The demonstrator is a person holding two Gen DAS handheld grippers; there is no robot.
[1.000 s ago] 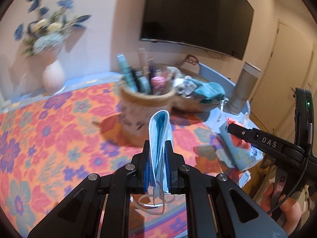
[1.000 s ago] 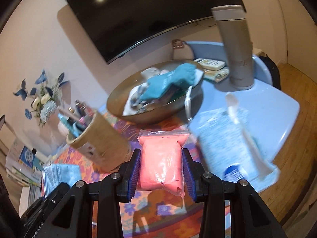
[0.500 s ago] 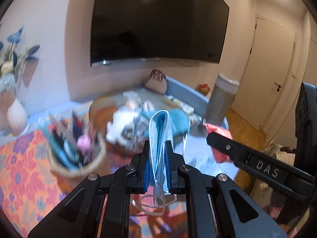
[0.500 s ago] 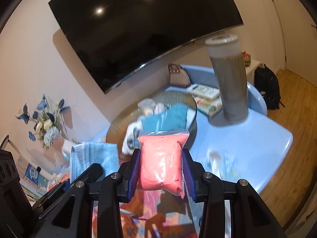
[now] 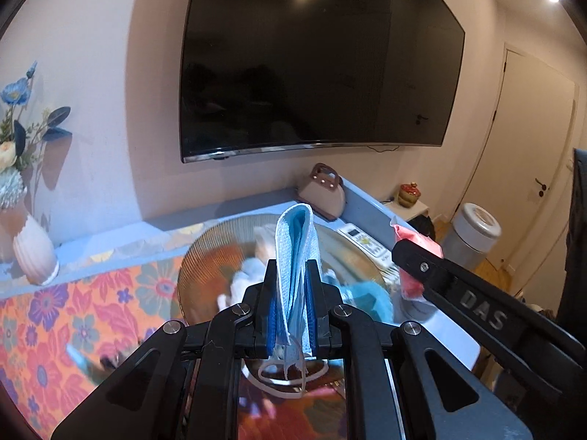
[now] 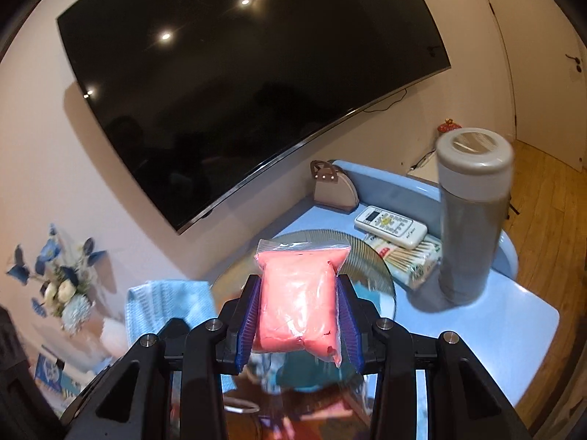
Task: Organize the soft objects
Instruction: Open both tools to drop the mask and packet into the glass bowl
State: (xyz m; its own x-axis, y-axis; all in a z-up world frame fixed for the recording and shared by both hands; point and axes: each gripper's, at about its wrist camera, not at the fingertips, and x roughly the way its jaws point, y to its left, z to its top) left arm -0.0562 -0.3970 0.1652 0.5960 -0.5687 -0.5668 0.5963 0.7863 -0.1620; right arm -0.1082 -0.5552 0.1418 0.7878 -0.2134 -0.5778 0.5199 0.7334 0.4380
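Left gripper [image 5: 291, 306]: clamped tight on a folded stack of blue face masks [image 5: 296, 256], jaws nearly together with only the masks between them (the white ear loops dangle below the fingers).

Face masks: standing upright in the left grip, held up in the air over the big ribbed bowl [image 5: 205, 253]; from the right wrist view they show as a pale blue slab at the left [image 6: 167, 304].

Right gripper [image 6: 299, 317]: pressed in on a clear bag of pink stuff [image 6: 299, 302], jaws about a bag's width apart, blue pads squeezing both sides.

Pink bag: upright between the right fingers, sealed top edge up, hanging above the bowl [image 6: 370, 260]; in the left wrist view it peeks out red beside the right gripper's black finger [image 5: 414, 253].

Bowl: on the blue table [image 6: 513, 315], toward its back edge; teal and white cloths lie inside, blurred.

Back edge of table: small brown handbag-shaped holder [image 6: 334, 189] by the wall.

Right side of table: white remote [image 6: 390, 225] lying on a pack of cotton swabs [image 6: 411, 260], tall grey flask [image 6: 471, 216] upright just beside them.

Left side: floral cloth [image 5: 73, 304] covering the table, pale vase of blue flowers [image 5: 27, 242] at the back edge.

Wall: dark TV [image 5: 315, 62], switched off.
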